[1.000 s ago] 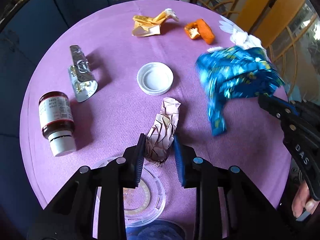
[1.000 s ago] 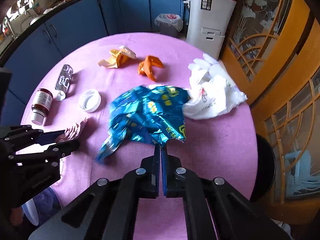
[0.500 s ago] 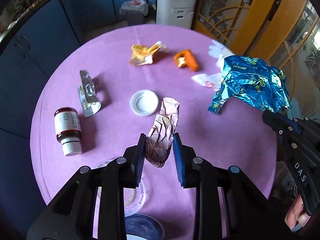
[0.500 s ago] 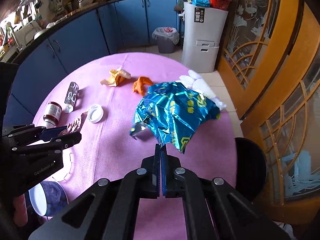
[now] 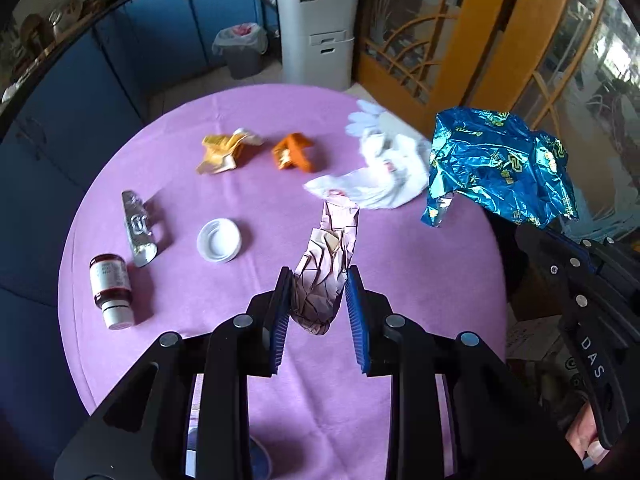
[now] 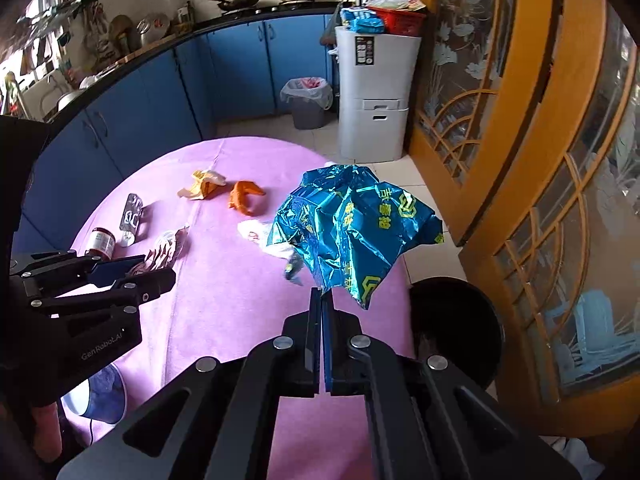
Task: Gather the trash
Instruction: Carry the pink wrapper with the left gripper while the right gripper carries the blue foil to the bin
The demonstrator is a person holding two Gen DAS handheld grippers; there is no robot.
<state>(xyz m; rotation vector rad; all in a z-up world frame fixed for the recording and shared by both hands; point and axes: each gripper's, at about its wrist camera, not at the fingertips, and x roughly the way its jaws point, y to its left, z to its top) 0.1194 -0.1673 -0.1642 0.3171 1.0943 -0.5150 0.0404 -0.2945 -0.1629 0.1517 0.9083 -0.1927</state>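
Both loads have come up off my purple round table [image 5: 420, 264] since the earlier frames.
My left gripper [image 5: 318, 300] clamps the crumpled pinkish paper wrapper [image 5: 326, 264], long axis pointing away; my right gripper [image 6: 322, 300] pinches the crinkled blue foil snack bag [image 6: 352, 224] (black bin [image 6: 456, 320] nearest it, lower right).

Both grippers were chunky matte-black plastic with round silver screws along the arms. The left gripper [image 5: 316, 304] had ribbed blue pads [image 5: 280, 320] and "GenRobot.AI" printed on its side. The right gripper [image 6: 321, 300] had the same blue pads, plus "DAS" lettering on its body.
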